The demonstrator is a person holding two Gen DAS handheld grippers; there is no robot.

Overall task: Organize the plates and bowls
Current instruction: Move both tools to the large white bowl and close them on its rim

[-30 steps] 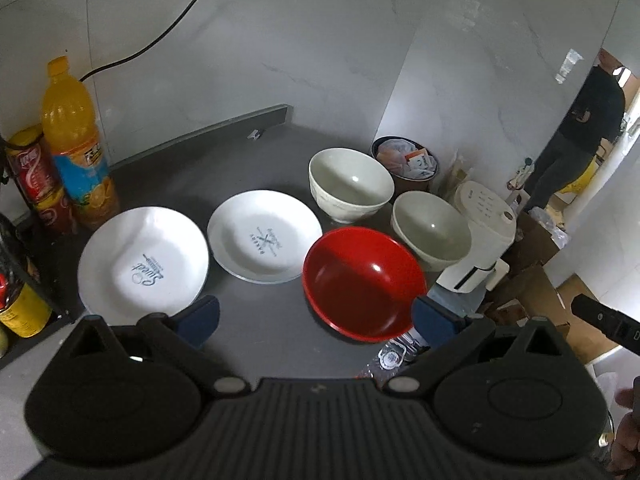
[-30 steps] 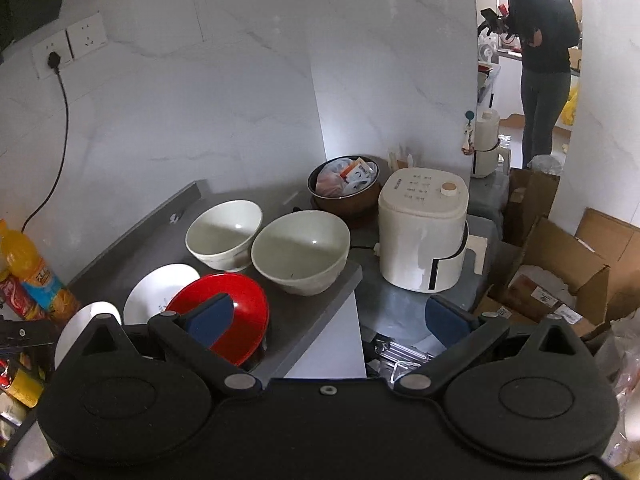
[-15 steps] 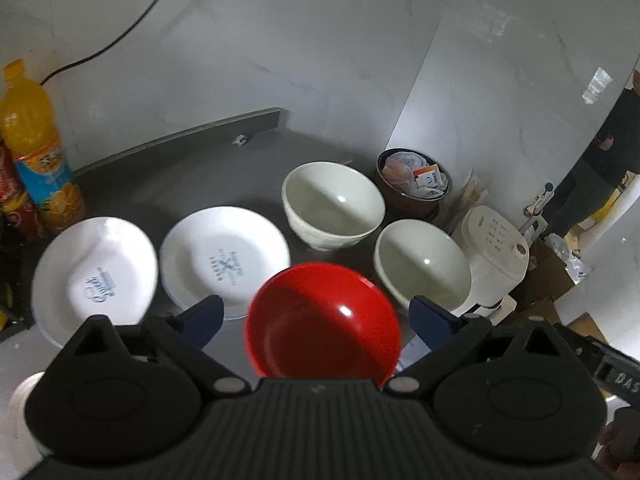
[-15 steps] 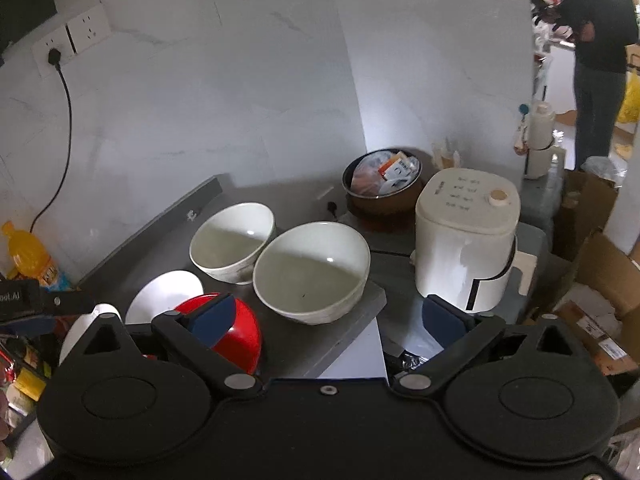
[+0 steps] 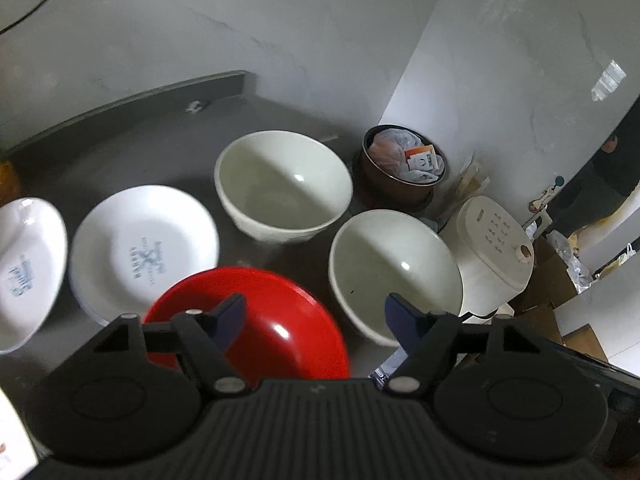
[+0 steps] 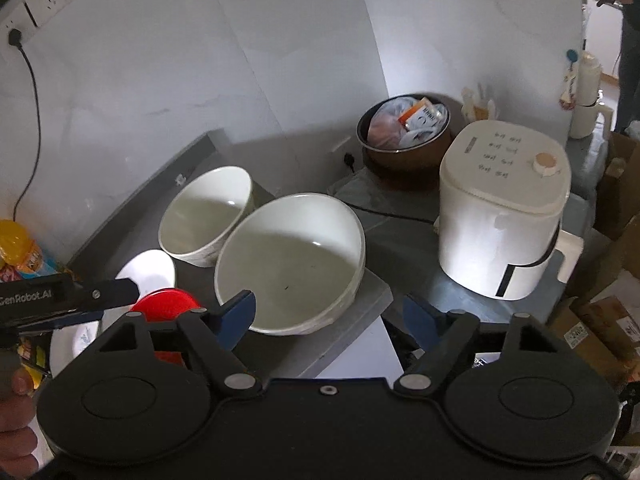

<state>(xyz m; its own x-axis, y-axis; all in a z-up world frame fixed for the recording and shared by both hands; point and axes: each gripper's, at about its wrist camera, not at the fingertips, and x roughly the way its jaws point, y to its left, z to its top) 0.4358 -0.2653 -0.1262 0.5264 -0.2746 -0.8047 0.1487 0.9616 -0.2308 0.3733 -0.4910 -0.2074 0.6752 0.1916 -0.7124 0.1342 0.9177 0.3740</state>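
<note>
A red bowl (image 5: 272, 320) lies on the grey counter right under my left gripper (image 5: 314, 314), which hangs open above its far rim. Two white plates (image 5: 132, 248) (image 5: 24, 264) lie to its left. Behind it stand two cream bowls, one at the back (image 5: 284, 184) and one at the counter's right end (image 5: 392, 268). My right gripper (image 6: 330, 312) is open and empty, just in front of the nearer cream bowl (image 6: 292, 260). The other cream bowl (image 6: 206, 210), a white plate (image 6: 148, 272) and the red bowl (image 6: 168, 304) lie left of it.
A white cooker (image 6: 504, 216) and a brown pot (image 6: 404, 136) of packets stand on a lower surface to the right. Bottles (image 6: 20, 252) crowd the left end. A cable hangs from a wall socket (image 6: 16, 36). Cardboard boxes (image 6: 600, 320) lie on the floor; a person (image 6: 628, 20) stands beyond.
Both grippers moved forward and toward the bowls. The left one swung right, so the red bowl now sits beneath its fingers; the right one closed in on the nearer cream bowl.
</note>
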